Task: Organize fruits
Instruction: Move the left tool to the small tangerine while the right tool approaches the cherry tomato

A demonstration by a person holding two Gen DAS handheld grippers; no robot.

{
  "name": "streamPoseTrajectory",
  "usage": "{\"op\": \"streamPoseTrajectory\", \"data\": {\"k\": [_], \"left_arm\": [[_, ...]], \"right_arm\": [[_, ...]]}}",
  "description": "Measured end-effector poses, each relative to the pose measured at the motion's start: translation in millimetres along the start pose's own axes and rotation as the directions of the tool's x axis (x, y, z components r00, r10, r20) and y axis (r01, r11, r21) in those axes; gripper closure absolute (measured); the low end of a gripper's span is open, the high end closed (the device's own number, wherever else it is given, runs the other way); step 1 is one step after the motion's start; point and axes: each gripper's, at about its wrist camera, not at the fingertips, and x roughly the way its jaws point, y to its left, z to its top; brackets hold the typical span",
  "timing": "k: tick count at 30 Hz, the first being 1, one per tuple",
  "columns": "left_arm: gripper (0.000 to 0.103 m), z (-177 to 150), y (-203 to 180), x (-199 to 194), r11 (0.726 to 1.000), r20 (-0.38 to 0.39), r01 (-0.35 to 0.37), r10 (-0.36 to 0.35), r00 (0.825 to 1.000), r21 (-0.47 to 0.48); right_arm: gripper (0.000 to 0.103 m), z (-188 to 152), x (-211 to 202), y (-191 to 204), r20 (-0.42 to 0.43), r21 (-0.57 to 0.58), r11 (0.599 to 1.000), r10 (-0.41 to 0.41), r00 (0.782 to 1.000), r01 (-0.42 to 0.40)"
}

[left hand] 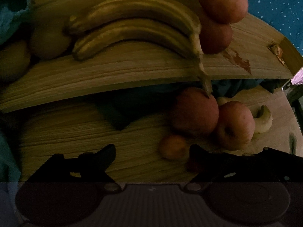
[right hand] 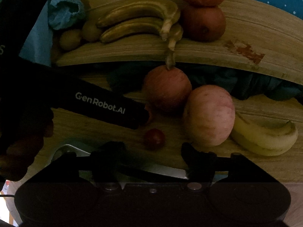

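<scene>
The light was dim and yellowish, leaving much in shadow. Ahead of the gripper a wooden shelf (left hand: 132,71) with clear grain ran across the view, its top marked by a reddish stain (left hand: 238,60) toward the right. Below it, nearer the gripper, lay a wooden tabletop (right hand: 98,132) of like grain. Dark teal cloth (right hand: 236,83) was bunched in the gap between them. Far ahead to the right stood a blue surface with white dots (left hand: 274,5). A crumpled light-blue cloth (right hand: 65,15) sat ahead to the left.
</scene>
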Motion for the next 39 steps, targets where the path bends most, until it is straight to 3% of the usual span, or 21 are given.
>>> {"op": "streamPoseTrajectory", "data": {"k": [9,22,28,32,39], "left_arm": [[0.04,6.0,-6.2,4.7,0.999,-0.012,0.035,-0.035,0.999,0.028],[0.064,9.6,-25.7,20.5,0.997,-0.017,0.063,-0.062,0.998,0.055],[0.068,11.3,-29.0,20.3,0.996,-0.015,0.059,-0.059,0.998,0.064],[0.069,9.6,-28.1,21.3,0.996,-0.014,0.055,-0.054,0.998,0.064],[0.069,4.2,-21.8,14.2,0.998,-0.007,0.034,-0.034,0.999,0.045]], "right_arm": [[0.052,2.3,5.0,3.1,0.006,-0.015,1.0,-0.024,1.0,0.024],[0.061,5.4,8.3,5.5,0.025,-0.047,0.998,-0.032,0.999,0.033],[0.066,1.7,7.5,7.0,0.037,-0.059,0.997,-0.037,0.999,0.039],[0.076,0.3,6.5,6.8,0.04,-0.066,0.997,-0.036,0.999,0.038],[0.076,-1.9,4.5,9.1,0.04,-0.083,0.996,-0.019,0.999,0.022]]}}
